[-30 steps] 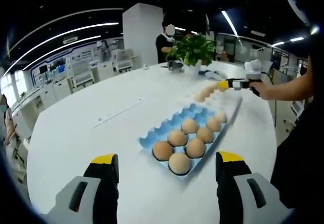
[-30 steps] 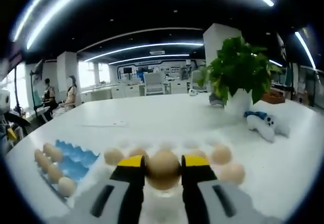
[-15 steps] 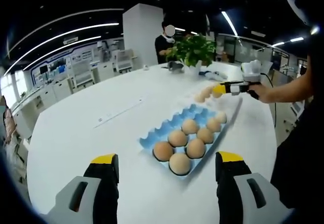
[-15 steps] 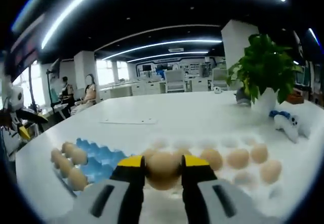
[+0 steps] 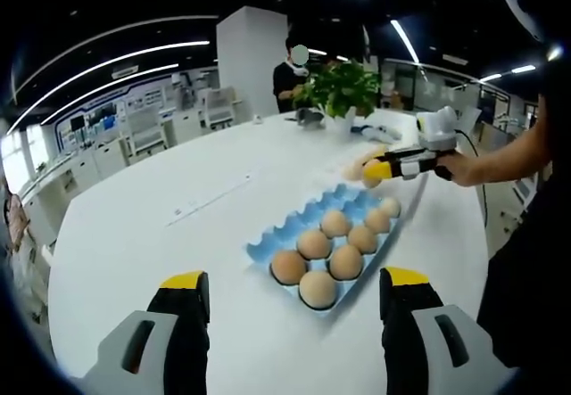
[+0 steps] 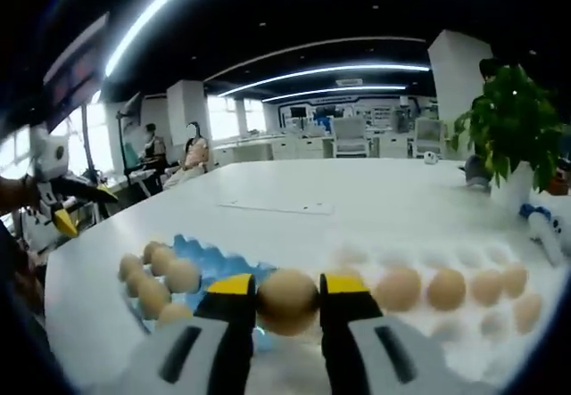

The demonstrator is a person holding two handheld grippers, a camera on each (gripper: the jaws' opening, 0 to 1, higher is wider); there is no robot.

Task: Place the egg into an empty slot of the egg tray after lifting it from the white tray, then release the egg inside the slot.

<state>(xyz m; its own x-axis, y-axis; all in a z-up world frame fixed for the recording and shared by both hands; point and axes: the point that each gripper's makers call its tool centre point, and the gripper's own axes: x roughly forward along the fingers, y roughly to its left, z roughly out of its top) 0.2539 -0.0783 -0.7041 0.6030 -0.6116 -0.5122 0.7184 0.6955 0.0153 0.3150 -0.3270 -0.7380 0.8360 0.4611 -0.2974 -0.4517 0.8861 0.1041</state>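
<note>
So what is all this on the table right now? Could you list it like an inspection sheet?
Surface: large white round table, mostly bare.
Job's things: blue egg tray with seven eggs at its near end and empty slots beyond; white tray with several eggs; one egg held above the trays.
Clutter: potted plant, a white and blue item near it, a flat sheet on the table.
Grippers: right gripper shut on the egg; left gripper open, holding nothing.
Cables: a dark cable by the right gripper.
Surroundings: open office with desks, ceiling light strips, people in the background.
</note>
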